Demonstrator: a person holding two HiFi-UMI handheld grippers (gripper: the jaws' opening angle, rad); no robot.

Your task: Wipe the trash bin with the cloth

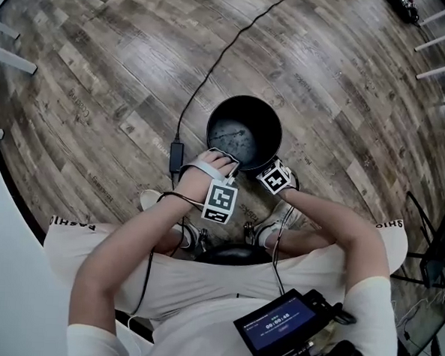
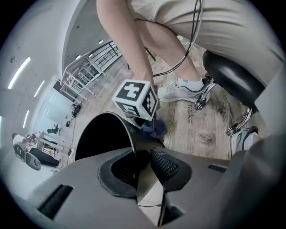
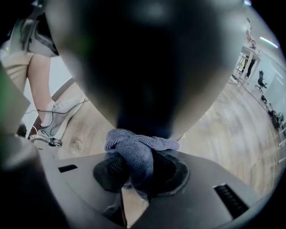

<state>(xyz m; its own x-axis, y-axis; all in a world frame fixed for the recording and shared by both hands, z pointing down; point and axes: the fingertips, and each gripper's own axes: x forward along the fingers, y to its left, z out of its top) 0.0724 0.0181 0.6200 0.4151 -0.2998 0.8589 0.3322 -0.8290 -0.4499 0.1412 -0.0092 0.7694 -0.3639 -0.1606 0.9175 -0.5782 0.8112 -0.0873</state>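
Head view puts my left gripper (image 1: 225,163) at the near rim of the round, glossy black trash bin (image 1: 265,120), frame centre; left gripper view shows its jaws astride that thin wall, one pad inside, the other seemingly just off the outside, so not clamped; further right, my right gripper (image 3: 138,172) is closed on the bunched blue-grey cloth (image 3: 140,150); the bin's upright wall lies straight ahead of it, apparently touching; only right gripper view shows that.
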